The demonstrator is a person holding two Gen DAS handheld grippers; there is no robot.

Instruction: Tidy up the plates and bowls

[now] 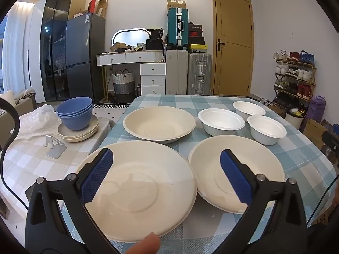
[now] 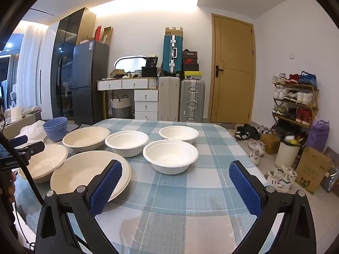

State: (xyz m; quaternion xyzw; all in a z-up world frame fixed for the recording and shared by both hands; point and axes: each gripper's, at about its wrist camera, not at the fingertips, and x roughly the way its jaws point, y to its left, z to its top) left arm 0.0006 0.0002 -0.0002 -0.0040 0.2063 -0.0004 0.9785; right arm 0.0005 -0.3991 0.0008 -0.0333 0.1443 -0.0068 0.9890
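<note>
So this looks like the very start of the sorting job, nothing's stacked on the table yet. Three cream plates are laid out on the left half of the table: the near plate sits right at the front edge, a second plate is just beside it toward the middle, and a deeper third plate is behind them. Three white bowls are clustered toward the far right corner, close together but, as far as I can tell through the fisheye, not quite touching. The left gripper hangs over the gap between the two front plates with its jaws spread as wide as they go and nothing in them. The right gripper is the same deal, wide open and empty, hovering over bare checked cloth near the front edge with the nearest bowl just ahead of it. My guess for the next move: pinch a rim and nest like with like, which means coming in low on the lip since these things look thin and light. Off on the side table to the left there's already a stack of blue bowls on some plates.
</note>
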